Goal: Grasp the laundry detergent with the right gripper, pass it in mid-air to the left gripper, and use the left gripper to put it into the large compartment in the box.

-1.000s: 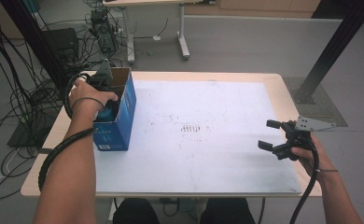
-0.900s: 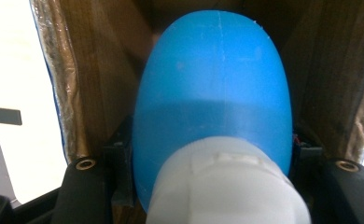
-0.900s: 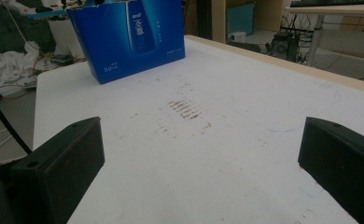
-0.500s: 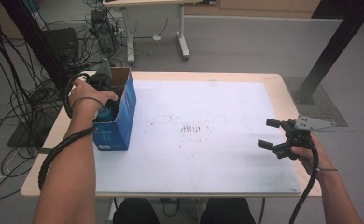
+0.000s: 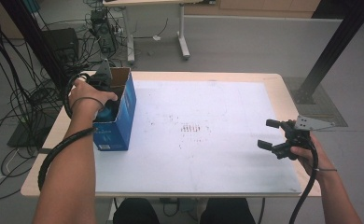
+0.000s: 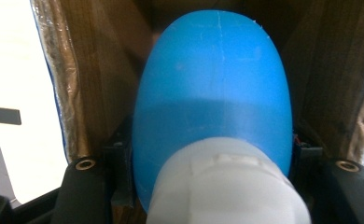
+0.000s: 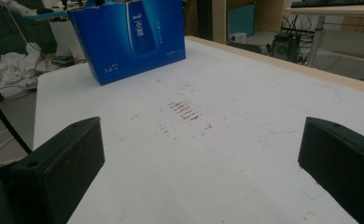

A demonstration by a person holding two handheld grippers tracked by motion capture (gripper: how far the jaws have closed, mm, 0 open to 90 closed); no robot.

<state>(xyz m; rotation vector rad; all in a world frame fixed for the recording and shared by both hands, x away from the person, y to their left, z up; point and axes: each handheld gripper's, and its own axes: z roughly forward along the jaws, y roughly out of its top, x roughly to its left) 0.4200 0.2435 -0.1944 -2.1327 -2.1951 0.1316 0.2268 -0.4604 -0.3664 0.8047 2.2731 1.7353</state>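
Note:
A blue cardboard box point(image 5: 119, 123) stands open-topped at the table's left edge; it shows far off as the blue box point(image 7: 133, 39) in the right gripper view. My left gripper point(image 5: 106, 100) reaches down into it. Its jaws are shut on a blue bottle point(image 6: 213, 93) with a white cap point(image 6: 227, 186), inside the box's brown walls. My right gripper point(image 5: 268, 134) hovers over the table's right side, jaws wide apart with nothing between them, pointing left across the white sheet. In its own view my right gripper point(image 7: 201, 163) frames bare tabletop.
A white sheet point(image 5: 203, 158) covers the table, with reddish-brown smudges point(image 5: 192, 127) near its middle. Cables point(image 5: 12, 98) and equipment lie on the floor to the left. A second desk point(image 5: 138, 18) stands behind, and a black post point(image 5: 332, 46) rises at the right.

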